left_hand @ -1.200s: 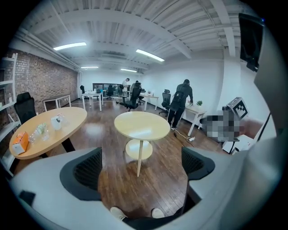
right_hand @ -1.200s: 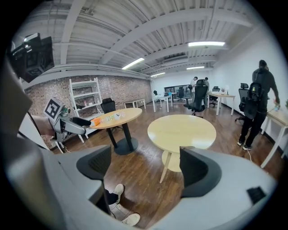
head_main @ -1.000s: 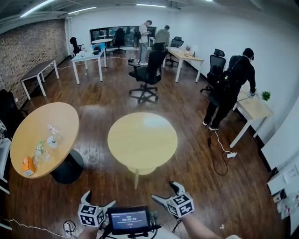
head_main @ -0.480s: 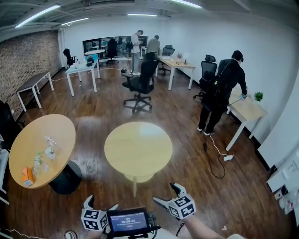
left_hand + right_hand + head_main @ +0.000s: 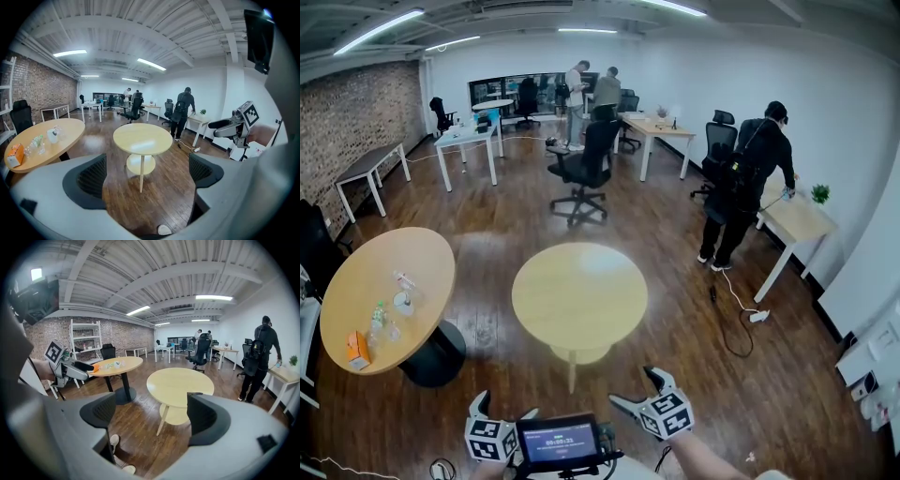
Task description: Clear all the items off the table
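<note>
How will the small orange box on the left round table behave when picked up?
The small orange box looks like cardboard: probably light, crushable if squeezed hard. Its flat faces shouldn't roll. It lies near the round wooden table's edge, so a push might drop it.

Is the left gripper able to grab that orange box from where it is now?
Probably not. The left gripper hangs open far from the orange box on the side table. Only floor lies between, so walking over should do.

A small round table (image 5: 579,295) stands on wood floor (image 5: 694,375), an office chair (image 5: 581,169) beyond.
</note>
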A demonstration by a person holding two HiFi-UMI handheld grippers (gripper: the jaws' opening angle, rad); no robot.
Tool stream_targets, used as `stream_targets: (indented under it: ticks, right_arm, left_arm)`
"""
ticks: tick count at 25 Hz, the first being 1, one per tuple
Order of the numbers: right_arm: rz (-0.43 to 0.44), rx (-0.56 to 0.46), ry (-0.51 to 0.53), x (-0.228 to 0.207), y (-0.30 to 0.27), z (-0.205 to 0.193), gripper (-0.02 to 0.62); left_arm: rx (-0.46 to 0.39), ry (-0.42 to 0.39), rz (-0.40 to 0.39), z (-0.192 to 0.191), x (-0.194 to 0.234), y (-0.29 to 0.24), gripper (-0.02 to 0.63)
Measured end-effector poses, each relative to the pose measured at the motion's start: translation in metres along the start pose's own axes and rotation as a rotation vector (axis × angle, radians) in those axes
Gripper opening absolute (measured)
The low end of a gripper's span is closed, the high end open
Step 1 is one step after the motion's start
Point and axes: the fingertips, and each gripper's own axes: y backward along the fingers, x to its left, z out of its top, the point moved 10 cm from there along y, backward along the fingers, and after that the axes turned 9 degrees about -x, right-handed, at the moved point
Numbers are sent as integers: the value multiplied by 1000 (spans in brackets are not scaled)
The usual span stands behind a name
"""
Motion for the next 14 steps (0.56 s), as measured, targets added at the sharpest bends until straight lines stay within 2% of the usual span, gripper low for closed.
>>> stream_targets:
  ticks: [14]
  right_arm:
    - [-3,13,-9,6,6,-10,483]
  left_arm:
    - [1,-14,2,-1,-3,9,548]
